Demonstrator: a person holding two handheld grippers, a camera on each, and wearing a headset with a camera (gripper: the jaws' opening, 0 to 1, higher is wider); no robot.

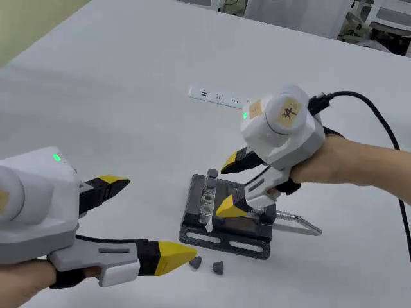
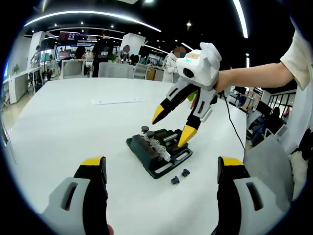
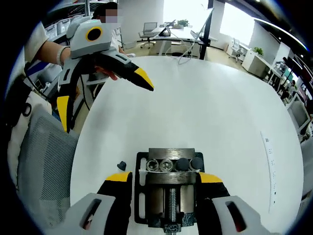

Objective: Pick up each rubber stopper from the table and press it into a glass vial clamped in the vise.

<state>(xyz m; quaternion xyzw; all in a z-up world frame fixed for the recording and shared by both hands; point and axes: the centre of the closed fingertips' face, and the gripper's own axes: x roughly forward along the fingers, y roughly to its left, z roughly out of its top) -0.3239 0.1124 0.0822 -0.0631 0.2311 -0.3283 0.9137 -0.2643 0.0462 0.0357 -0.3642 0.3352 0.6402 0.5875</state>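
White desk (image 1: 128,96) in a bright open office, with chairs and people far in the background, and at centre stage sits the black vise (image 1: 226,232). It clamps a row of glass vials (image 1: 206,200) upright. From the right gripper view that's four in a line: two at one end are plugged with seated stoppers (image 3: 196,161), while the other two stand open-mouthed.

Over the vise hovers the right hand-held gripper (image 1: 223,189). Its jaws are spread wide with nothing in them, one yellow tip behind the vials and the other in front of them. Its own view looks straight down on the vise, which lies between the two jaws. A black cable (image 1: 379,122) loops away from it across the desk.

Down at the near left is the left hand-held gripper (image 1: 151,218), also wide open and empty. Its lower tip is close to the two loose rubber stoppers (image 1: 218,267). They lie on the desk just in front of the vise's near edge, side by side but apart.

The vise's metal crank handle (image 1: 298,221) sticks out on the far side from the left hand-held gripper. A white power strip (image 1: 218,98) lies well beyond.
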